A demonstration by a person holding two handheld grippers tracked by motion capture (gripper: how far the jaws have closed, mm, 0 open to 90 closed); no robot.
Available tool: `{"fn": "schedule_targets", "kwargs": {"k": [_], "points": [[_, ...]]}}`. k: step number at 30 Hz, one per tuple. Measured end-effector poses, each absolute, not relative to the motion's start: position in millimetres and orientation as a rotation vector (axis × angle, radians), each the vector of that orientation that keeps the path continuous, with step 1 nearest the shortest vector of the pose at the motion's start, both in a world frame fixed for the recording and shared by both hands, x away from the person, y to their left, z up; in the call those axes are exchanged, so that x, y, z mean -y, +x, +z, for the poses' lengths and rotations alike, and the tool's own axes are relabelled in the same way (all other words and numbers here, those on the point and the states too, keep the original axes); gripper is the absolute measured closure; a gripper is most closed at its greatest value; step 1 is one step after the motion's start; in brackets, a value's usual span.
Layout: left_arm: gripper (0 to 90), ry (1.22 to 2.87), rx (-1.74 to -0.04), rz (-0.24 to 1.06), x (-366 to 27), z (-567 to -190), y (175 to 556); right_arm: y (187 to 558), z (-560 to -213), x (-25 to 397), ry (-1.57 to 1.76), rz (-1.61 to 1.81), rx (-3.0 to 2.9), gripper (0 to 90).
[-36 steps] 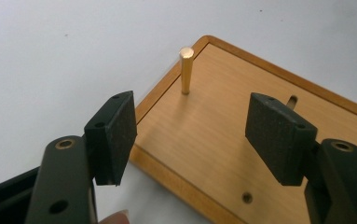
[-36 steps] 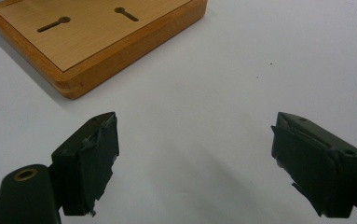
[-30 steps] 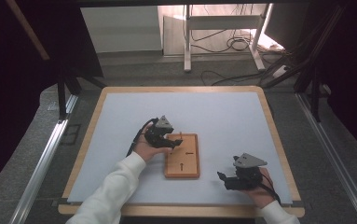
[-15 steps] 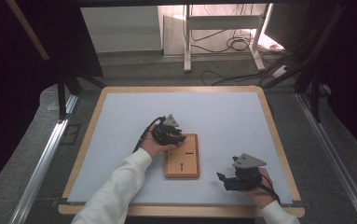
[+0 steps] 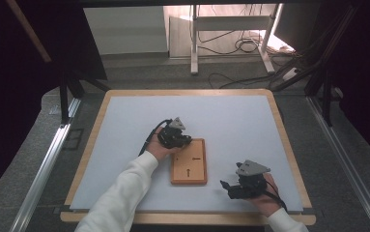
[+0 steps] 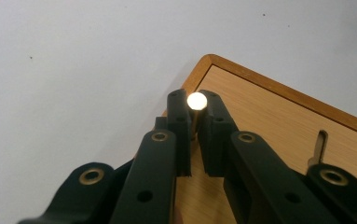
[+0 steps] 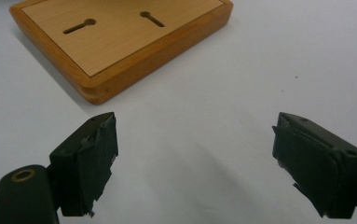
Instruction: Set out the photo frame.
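Observation:
A wooden board [image 5: 189,164] with two keyhole slots lies on the pale mat, a little right of its middle. My left gripper [image 5: 181,139] hovers at the board's far left corner. In the left gripper view my left gripper [image 6: 195,108] is shut on a small metal pin [image 6: 196,100] with a shiny round head, above the board's corner [image 6: 241,88]. One slot [image 6: 319,142] shows to the right. My right gripper [image 5: 228,187] rests low on the mat, right of the board. In the right gripper view my right gripper [image 7: 195,154] stands open and empty, facing the board [image 7: 120,46].
The mat [image 5: 221,121] lies on a table with a wooden rim [image 5: 289,145]. Metal rails [image 5: 47,164] run along both sides. A stand [image 5: 228,48] and cables sit on the floor beyond the far edge.
My left gripper has crept a little right and farther away, toward the board's far left corner, with the pin in it. The right gripper has stayed put.

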State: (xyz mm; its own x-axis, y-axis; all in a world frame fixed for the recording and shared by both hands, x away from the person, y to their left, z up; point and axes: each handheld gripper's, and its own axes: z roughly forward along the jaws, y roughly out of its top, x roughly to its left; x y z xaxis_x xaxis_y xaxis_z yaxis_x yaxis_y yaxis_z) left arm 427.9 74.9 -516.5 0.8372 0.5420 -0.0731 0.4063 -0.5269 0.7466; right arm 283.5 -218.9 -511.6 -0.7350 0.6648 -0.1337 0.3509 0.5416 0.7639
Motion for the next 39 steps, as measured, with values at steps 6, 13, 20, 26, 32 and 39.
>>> {"fn": "schedule_targets", "kwargs": {"k": [6,13,20,26,32,39], "points": [[84.7,2.201,-0.692,0.163,-77.5,-515.9,431.9,281.4,-510.6,207.5,0.777,1.036,-2.384,13.6],[84.7,2.203,-0.692,0.131,-79.1,-515.6,435.0,280.9,-512.2,195.6,0.734,1.030,-2.409,12.7],[84.6,2.220,-0.698,0.110,-78.5,-513.7,437.2,279.5,-511.5,187.3,0.710,1.042,-2.419,12.5],[84.2,2.215,-0.697,0.082,-79.9,-514.1,439.8,280.1,-511.4,185.1,0.708,1.049,-2.423,12.4],[84.2,2.211,-0.698,0.051,-80.9,-514.1,443.3,279.8,-511.8,172.1,0.659,1.018,-2.424,10.0],[84.1,2.207,-0.706,0.015,-82.1,-513.8,447.3,279.1,-514.8,152.6,0.583,0.951,-2.424,7.6]]}}
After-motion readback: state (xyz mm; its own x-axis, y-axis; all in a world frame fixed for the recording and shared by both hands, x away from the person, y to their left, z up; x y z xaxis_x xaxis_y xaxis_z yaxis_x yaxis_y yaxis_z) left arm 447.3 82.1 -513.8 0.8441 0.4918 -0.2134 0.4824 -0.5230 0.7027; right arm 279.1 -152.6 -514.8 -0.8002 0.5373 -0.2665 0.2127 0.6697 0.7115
